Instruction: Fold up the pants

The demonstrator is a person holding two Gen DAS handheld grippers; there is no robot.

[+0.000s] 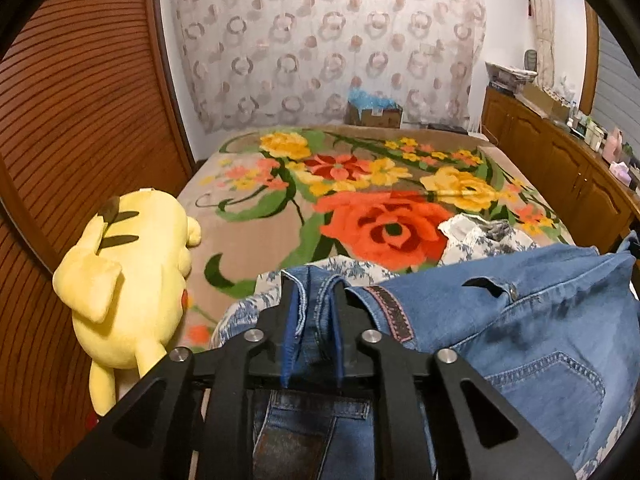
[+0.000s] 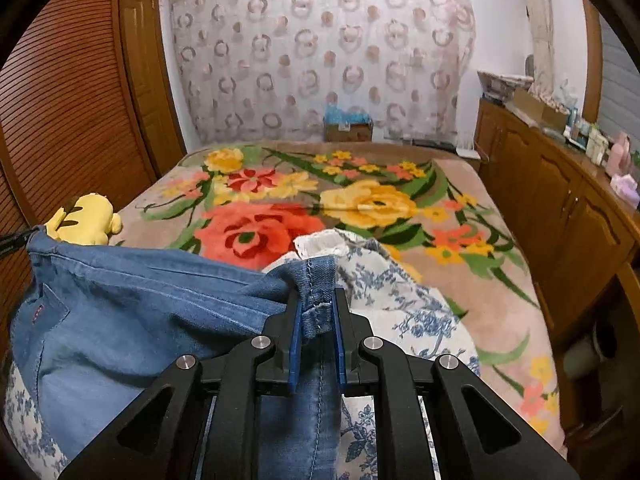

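both tongs grasp the jeans: the left gripper clenches a seam fold, the right gripper a hem. the denim stretches between them above the near edge of the floral blanket, long axis side to side, neither hand nearer.

The left gripper points forward and downward over the bed, its black fingers a little apart with a fold of the jeans bunched between the blue pads. The right gripper points the same way over the bed, tilted less steeply, its pads likewise narrowly spaced around a hemmed edge of the jeans. Neither hand nor sleeve shows.
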